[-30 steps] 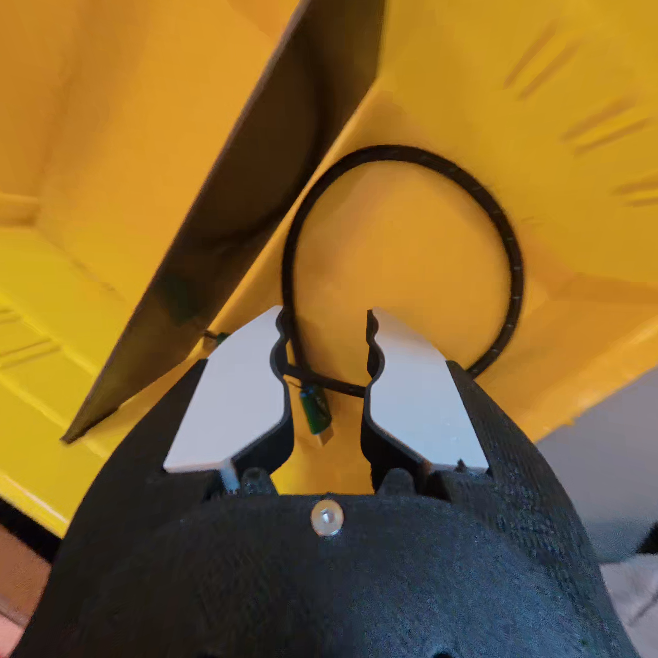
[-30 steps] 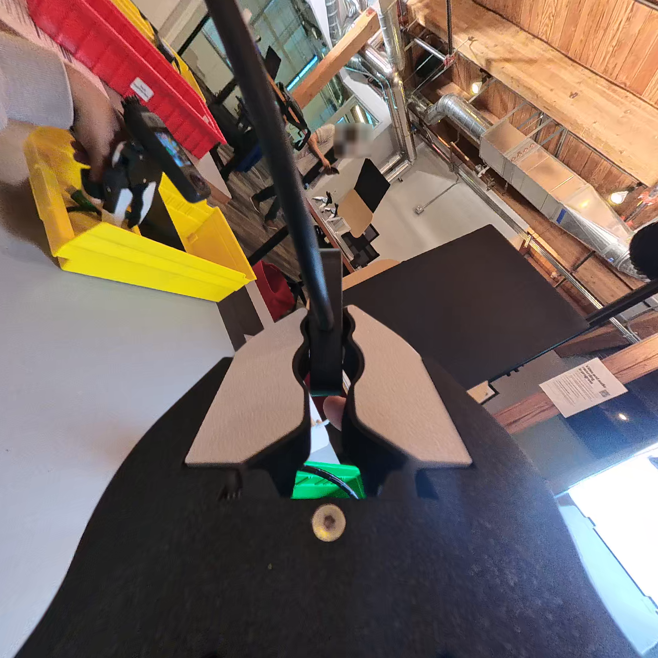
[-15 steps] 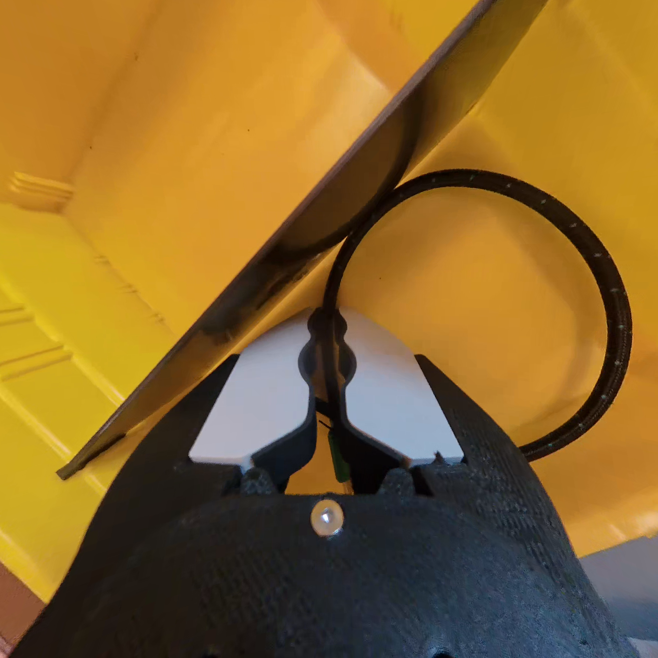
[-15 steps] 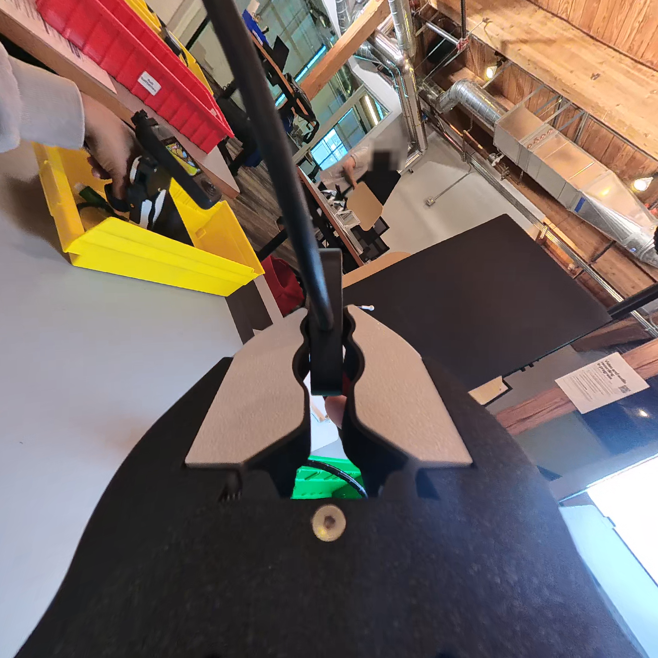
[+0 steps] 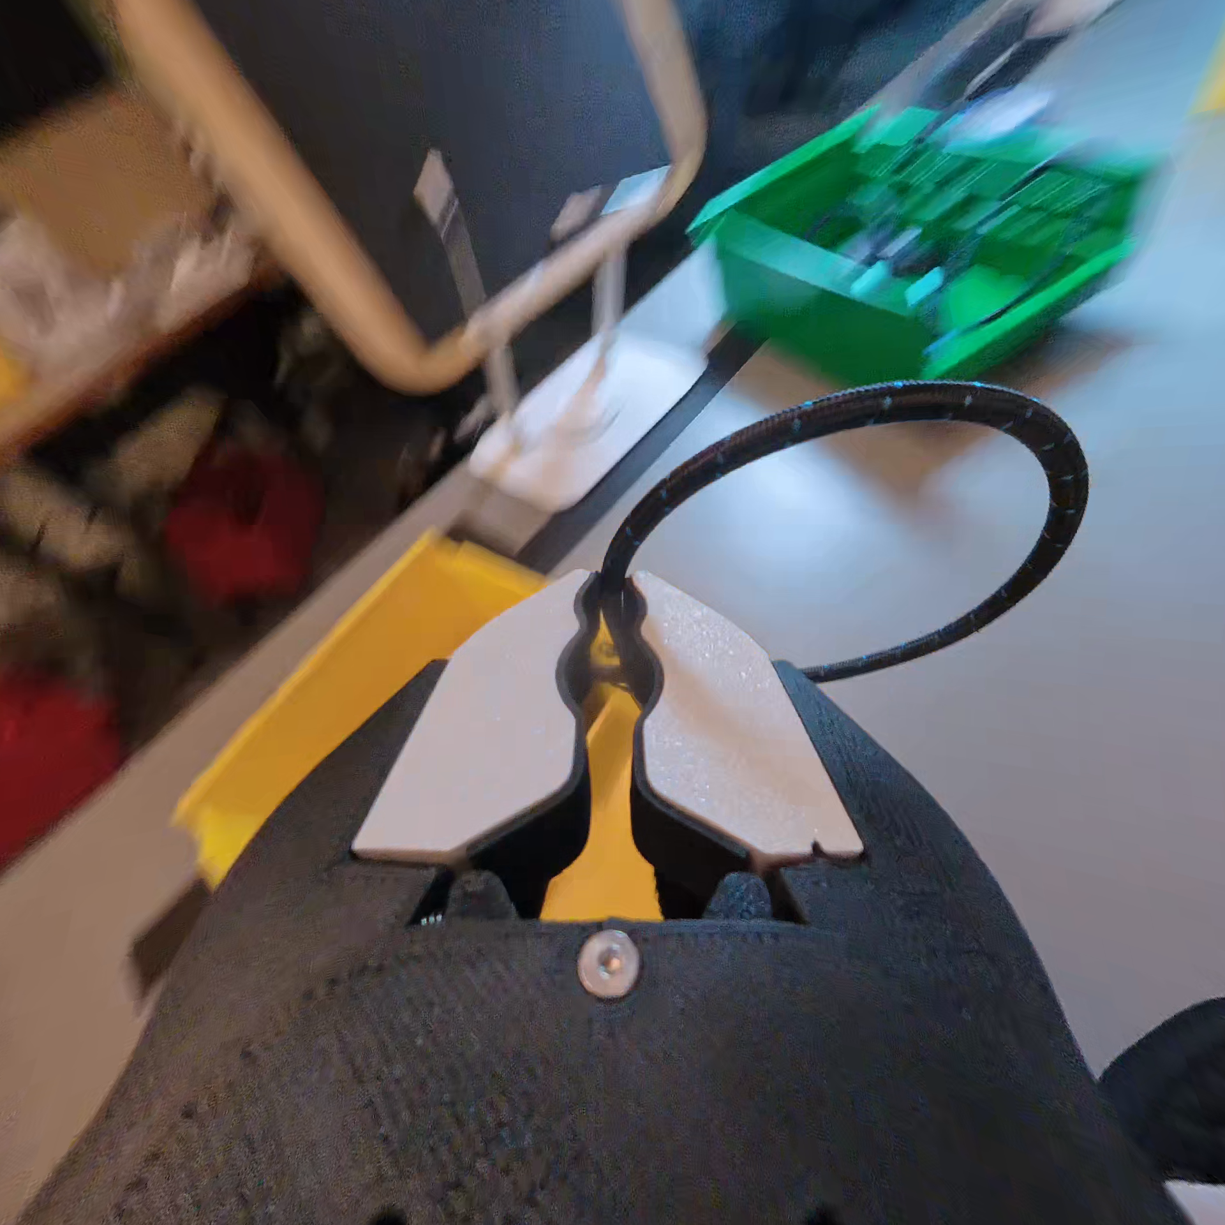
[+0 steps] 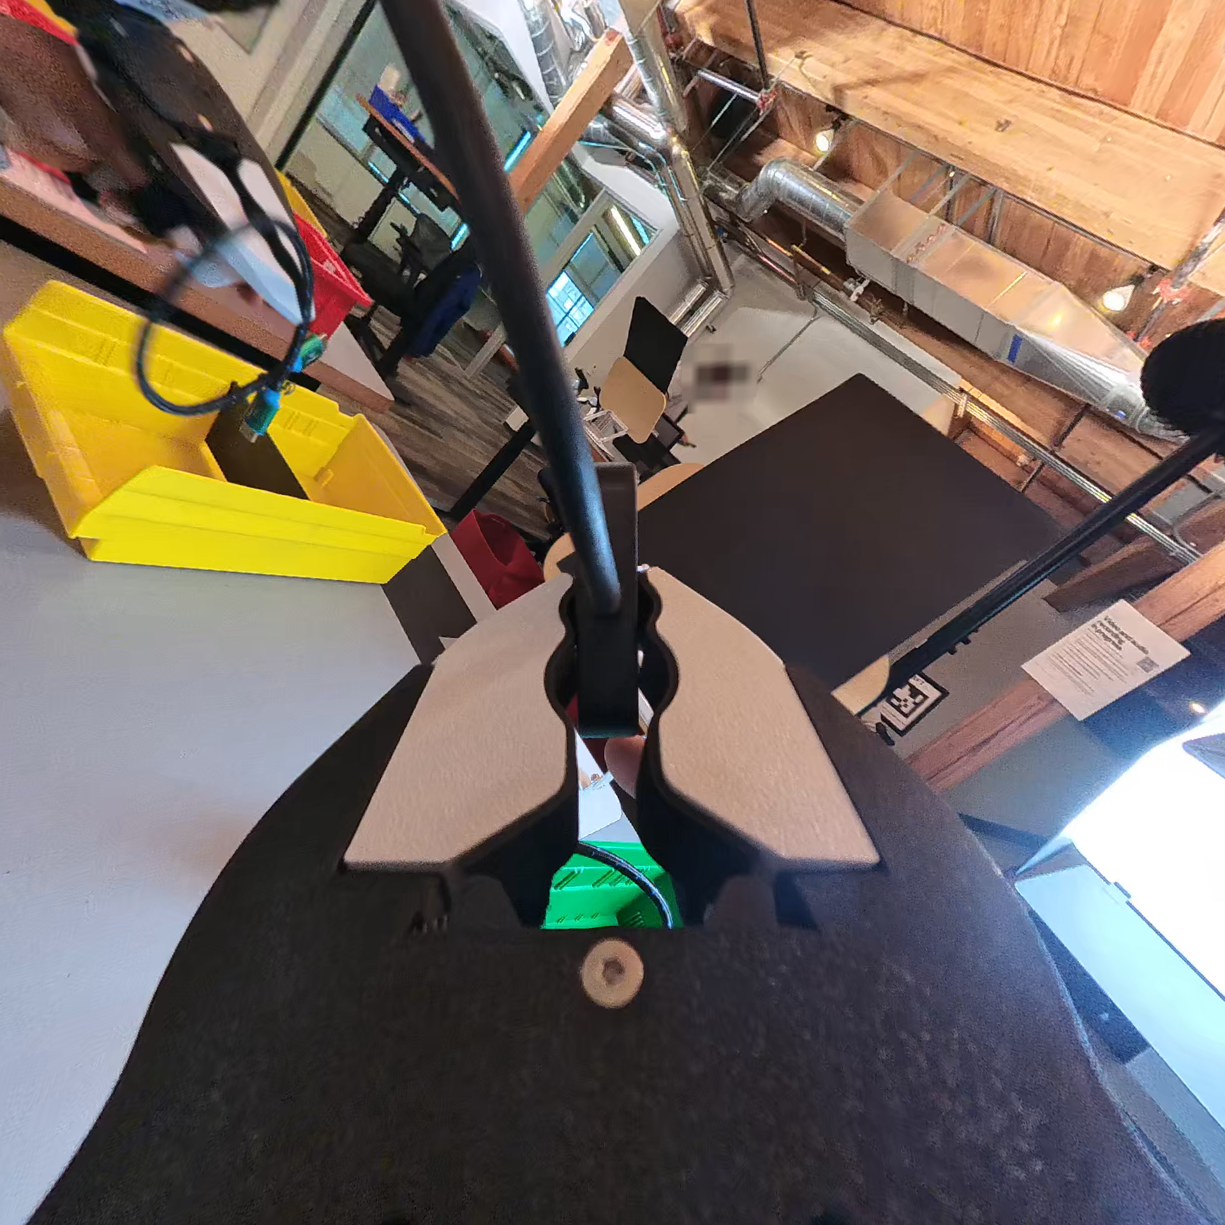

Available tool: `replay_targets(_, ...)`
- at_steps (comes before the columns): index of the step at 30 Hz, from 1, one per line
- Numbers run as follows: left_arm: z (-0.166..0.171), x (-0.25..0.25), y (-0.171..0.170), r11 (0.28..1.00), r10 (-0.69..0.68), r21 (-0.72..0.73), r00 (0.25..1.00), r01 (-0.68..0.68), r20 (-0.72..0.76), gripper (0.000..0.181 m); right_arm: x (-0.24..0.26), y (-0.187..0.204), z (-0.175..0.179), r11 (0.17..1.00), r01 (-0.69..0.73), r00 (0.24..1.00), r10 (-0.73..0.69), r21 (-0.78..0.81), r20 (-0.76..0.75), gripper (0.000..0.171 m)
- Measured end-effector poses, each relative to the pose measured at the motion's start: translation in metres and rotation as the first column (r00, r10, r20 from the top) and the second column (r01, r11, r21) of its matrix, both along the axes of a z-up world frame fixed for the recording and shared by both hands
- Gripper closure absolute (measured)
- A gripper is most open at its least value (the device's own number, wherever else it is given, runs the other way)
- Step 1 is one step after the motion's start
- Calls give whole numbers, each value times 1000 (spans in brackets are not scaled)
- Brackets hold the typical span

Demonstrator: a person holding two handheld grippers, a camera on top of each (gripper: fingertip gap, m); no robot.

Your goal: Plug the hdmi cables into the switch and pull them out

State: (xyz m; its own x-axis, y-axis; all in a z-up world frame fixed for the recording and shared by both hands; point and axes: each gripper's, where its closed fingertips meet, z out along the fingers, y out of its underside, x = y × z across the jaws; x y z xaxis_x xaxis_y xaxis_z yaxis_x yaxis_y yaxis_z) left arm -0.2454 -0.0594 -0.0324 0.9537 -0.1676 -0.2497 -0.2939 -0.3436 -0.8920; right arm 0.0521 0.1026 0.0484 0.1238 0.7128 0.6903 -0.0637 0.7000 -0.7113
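Left gripper [image 5: 608, 586] pinches thin black braided cable [image 5: 1034, 457] above yellow plastic bin [image 6: 199, 477] at table's far edge, right gripper [image 6: 606, 583] clamps black HDMI plug [image 6: 606, 656] — braided loop may slip or snag the bin.

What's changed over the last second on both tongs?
The left tongs closed on the braided cable and lifted it up out of the yellow bin; it now hangs looped above it. The right tongs stayed clamped on the black HDMI plug.
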Motion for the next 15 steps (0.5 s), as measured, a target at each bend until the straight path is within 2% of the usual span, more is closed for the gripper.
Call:
replay_targets(2, 31, 56, 2, 959, -246, 146, 969, 244, -3, 175, 4, 4, 3, 1000, 5, 1000, -5, -14, -12, 157)
replay_targets(3, 39, 86, 1, 902, -384, 198, 923, 384, -36, 175, 5, 6, 4, 1000, 6, 1000, -7, -21, -16, 157)
replay_targets(5, 39, 147, -6, 719, -644, 244, 756, 650, -117, 175, 7, 9, 5, 999, 10, 1000, -10, -33, -22, 157)
replay_targets(7, 29, 194, -5, 570, -800, 233, 597, 788, -59, 175, 7, 11, 4, 999, 10, 1000, -11, -43, -23, 157)
replay_targets(9, 6, 230, 5, 472, -878, 180, 478, 863, 14, 175, 7, 13, 3, 999, 13, 1000, -14, -44, -20, 157)
replay_targets(10, -9, 244, 11, 442, -897, 139, 441, 886, 44, 175, 6, 14, 3, 999, 18, 1000, -18, -42, -16, 157)
replay_targets(13, -47, 270, 33, 402, -910, 99, 384, 910, 159, 175, 6, 17, 1, 999, 30, 999, -31, -37, -10, 157)
replay_targets(15, -71, 270, 49, 424, -886, 81, 395, 902, 244, 175, 7, 19, 1, 999, 32, 999, -32, -44, -12, 157)
